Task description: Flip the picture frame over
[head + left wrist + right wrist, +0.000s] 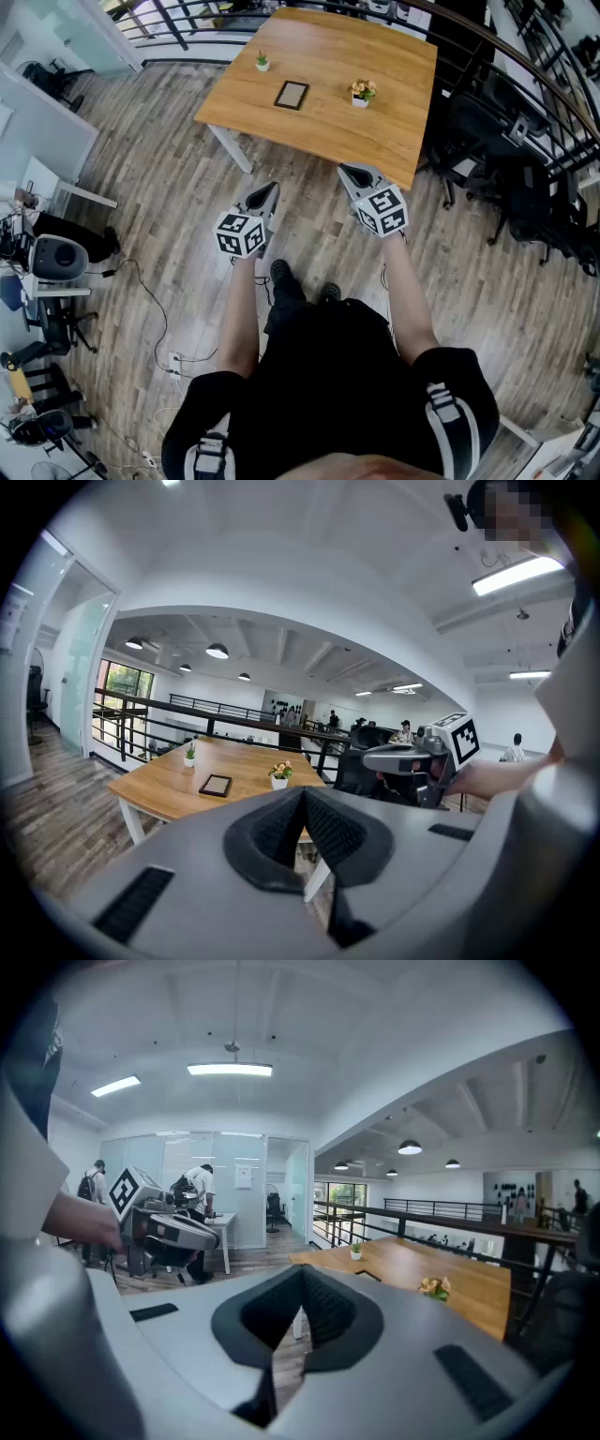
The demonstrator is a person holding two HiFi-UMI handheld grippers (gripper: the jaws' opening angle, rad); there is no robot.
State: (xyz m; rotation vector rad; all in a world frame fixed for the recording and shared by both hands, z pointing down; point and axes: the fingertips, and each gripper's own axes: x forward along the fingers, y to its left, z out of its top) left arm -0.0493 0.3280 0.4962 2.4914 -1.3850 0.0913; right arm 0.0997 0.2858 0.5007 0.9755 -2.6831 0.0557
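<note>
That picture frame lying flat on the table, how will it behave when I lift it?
The picture frame looks thin and straight-edged: probably stiff and light. Flat on the smooth table, it may slide when an edge is nudged. Any glass front would be fragile.

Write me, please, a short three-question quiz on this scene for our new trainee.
1. True or false: the picture frame lies flat on the table, touched by neither gripper.
2. The left tongs and right tongs are: A) wide open; B) shut and empty; C) shut on the frame.
3. Which pot stands on the right tongs' side of the frame?
Key: 1 true; 2 B; 3 the flower pot; the green plant stands on the other side.
</note>
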